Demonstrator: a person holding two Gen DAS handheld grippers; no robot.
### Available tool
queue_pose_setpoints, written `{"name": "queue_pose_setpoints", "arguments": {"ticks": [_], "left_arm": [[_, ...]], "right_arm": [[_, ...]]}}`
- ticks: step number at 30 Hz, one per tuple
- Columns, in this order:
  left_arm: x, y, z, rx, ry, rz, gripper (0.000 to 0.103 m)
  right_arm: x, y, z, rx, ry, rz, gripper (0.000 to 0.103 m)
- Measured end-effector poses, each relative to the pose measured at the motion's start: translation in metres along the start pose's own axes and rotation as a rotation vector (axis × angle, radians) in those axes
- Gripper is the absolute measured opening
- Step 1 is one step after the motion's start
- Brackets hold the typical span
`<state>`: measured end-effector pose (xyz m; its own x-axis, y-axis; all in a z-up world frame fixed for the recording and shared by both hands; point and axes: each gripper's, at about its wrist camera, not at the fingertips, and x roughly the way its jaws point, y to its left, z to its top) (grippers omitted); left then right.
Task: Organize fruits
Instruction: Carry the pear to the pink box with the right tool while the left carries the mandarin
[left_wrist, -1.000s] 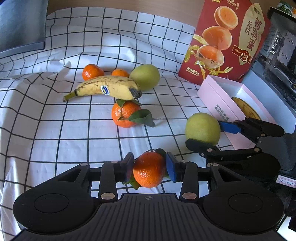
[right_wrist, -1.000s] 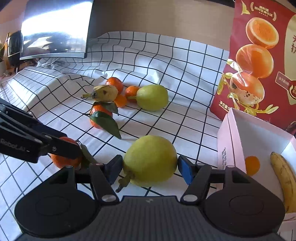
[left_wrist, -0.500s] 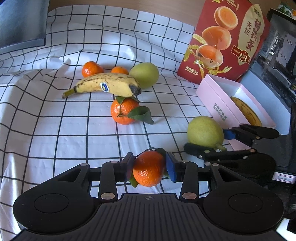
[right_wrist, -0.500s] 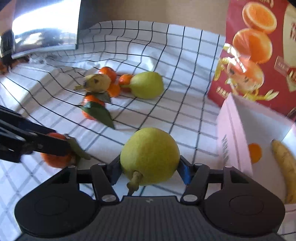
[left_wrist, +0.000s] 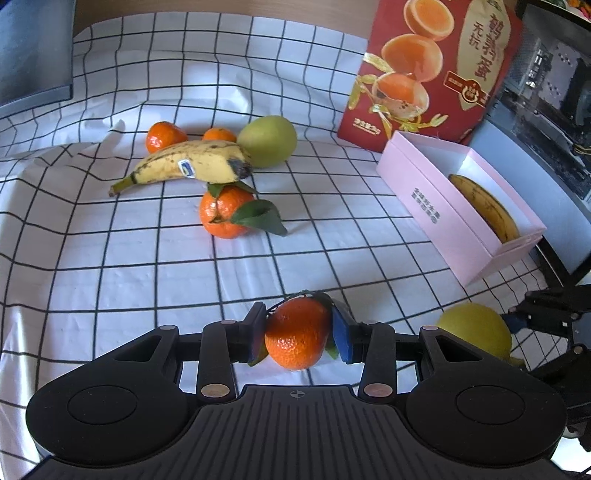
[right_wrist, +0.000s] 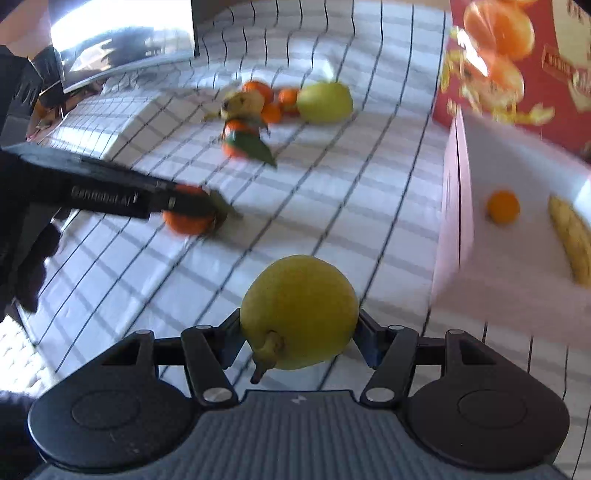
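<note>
between the left tongs (left_wrist: 298, 334) sits a gripped tangerine (left_wrist: 297, 333), right tongs (right_wrist: 300, 328) clamp a pear (right_wrist: 299, 310)

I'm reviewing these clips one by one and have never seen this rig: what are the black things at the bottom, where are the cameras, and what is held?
No robot: a person holds two handheld grippers, each with a fisheye camera looking along its jaws. The left gripper is shut on a leafy orange mandarin. The right gripper has just been closing and now grips a yellow-green pear. On the checked white cloth lie a spotted yellow banana, more mandarins and another pear. The open pink box already holds a banana and a mandarin.
</note>
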<state>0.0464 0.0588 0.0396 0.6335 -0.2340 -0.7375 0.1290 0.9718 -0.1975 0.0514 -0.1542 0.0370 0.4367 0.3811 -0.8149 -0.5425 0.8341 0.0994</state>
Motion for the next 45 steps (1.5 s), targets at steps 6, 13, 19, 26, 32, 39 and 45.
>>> {"name": "queue_pose_setpoints", "arguments": {"ticks": [6, 13, 19, 26, 32, 39, 45], "left_arm": [[0.000, 0.001, 0.000, -0.017, -0.002, 0.001, 0.044], [0.000, 0.000, -0.001, -0.022, -0.003, 0.007, 0.044], [0.001, 0.001, 0.000, -0.027, -0.001, 0.004, 0.044], [0.003, 0.001, 0.000, -0.027, 0.006, 0.011, 0.044], [0.009, -0.002, -0.001, -0.009, 0.034, 0.038, 0.044], [0.010, -0.005, 0.000, 0.004, 0.034, 0.049, 0.043], [0.014, -0.012, 0.006, 0.042, 0.028, 0.065, 0.042]], "right_arm": [[-0.005, -0.002, -0.008, -0.005, -0.010, 0.003, 0.062], [-0.004, 0.006, -0.009, -0.076, -0.119, -0.078, 0.062], [0.005, 0.001, 0.007, -0.065, -0.187, -0.137, 0.062], [0.008, 0.000, 0.011, -0.078, -0.181, -0.119, 0.061], [0.005, -0.002, -0.001, -0.031, -0.200, -0.106, 0.062], [0.007, -0.002, -0.004, 0.006, -0.212, -0.106, 0.062], [0.005, 0.001, -0.003, -0.010, -0.209, -0.121, 0.061]]}}
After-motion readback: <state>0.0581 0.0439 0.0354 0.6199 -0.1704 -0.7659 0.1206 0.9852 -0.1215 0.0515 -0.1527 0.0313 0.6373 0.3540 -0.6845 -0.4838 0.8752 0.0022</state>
